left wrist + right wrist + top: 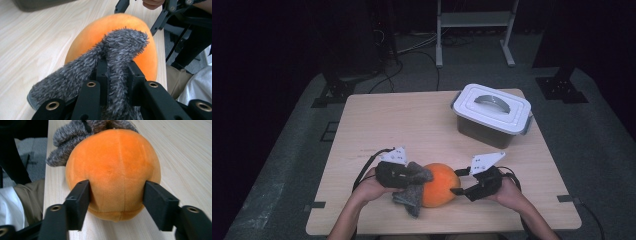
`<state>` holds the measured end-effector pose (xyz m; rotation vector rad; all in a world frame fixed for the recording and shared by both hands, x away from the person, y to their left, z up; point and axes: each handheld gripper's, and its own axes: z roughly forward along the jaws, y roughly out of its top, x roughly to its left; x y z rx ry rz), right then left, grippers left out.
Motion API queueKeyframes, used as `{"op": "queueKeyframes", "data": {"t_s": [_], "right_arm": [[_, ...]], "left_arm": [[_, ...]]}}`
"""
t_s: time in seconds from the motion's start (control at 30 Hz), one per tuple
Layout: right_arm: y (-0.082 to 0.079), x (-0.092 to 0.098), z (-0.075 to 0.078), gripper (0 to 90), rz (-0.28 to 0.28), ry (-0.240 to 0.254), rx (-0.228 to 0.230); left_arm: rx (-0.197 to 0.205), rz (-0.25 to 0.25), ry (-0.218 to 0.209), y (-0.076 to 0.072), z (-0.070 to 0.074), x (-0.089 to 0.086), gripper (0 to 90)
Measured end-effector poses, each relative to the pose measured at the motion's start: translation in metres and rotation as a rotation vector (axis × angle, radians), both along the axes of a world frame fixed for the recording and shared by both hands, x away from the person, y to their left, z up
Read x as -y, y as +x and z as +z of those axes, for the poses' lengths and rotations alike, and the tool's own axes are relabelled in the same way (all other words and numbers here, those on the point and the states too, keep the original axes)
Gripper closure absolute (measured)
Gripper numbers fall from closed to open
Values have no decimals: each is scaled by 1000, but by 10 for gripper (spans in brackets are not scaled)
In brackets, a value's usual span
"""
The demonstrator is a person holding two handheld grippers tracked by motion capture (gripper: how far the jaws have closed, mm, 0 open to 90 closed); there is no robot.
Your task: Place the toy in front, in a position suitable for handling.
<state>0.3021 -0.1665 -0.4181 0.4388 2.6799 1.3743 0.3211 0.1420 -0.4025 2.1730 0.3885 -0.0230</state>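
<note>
Grey fuzzy cloth wiped over the round orange plush ball (439, 185)

Left gripper (404, 172) pinched the grey fuzzy cloth (413, 187) against the ball; right gripper (117, 191) jaws pressed the ball's opposite sides.

Plenty of open bench (387, 120) across the left and middle, so a hand-held gripper could sweep through there no problem. Far right corner is blocked by the lidded grey box (492, 114). Near edge is crowded: orange plush ball (439, 184) with the fuzzy grey cloth (412, 192) against its left side.
</note>
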Motion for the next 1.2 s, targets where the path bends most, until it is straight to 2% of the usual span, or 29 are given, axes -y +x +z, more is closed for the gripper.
{"op": "queueKeyframes", "data": {"t_s": [0.03, 0.07, 0.17, 0.23, 0.27, 0.3, 0.33, 0.4, 0.5, 0.6, 0.67, 0.77, 0.83, 0.97, 1.07, 1.2], "right_arm": [[0, 0, 0, 350, 0, 0, 0], [2, -1, -2, 284, -1, -7, -9], [4, -4, -7, 265, 5, -12, -30], [6, -4, -9, 291, 9, -6, -43], [7, -4, -10, 352, 11, 4, -58], [6, -4, -10, 407, 14, 8, -49], [4, -5, -10, 451, 8, 3, -21], [1, -6, -6, 497, 16, -8, -3], [0, -11, -5, 521, 21, -30, 22], [-3, -16, -4, 534, 33, -35, 44], [-5, -21, -1, 539, 43, -44, 66], [-9, -23, 4, 547, 47, -34, 79], [-10, -20, 7, 549, 43, -29, 87], [-9, -15, 9, 553, 34, -7, 83], [-8, -15, 7, 546, 31, -8, 76], [-6, -14, 6, 405, 27, 14, 57]], "left_arm": [[0, 0, 0, 0, 0, 0, 756], [-7, 8, -13, -1, -2, -5, 756], [-8, 11, -10, -1, -3, -6, 755], [-8, 12, -14, -1, -3, -7, 756], [-11, 12, -19, -1, -3, -6, 756], [-10, 6, -25, -1, -2, -6, 758], [-7, -2, -39, -2, 0, -5, 759], [11, -16, -57, -3, 7, -3, 759], [57, -38, -33, -7, 22, 5, 759], [82, -76, -63, -10, 37, 14, 759], [110, -90, -25, -12, 44, 23, 758], [114, -113, -24, -12, 47, 32, 758], [112, -113, -21, -12, 47, 34, 758], [97, -103, 21, -11, 38, 36, 758], [81, -101, 4, -8, 32, 30, 759], [47, -77, -31, -6, 23, 17, 761]]}}
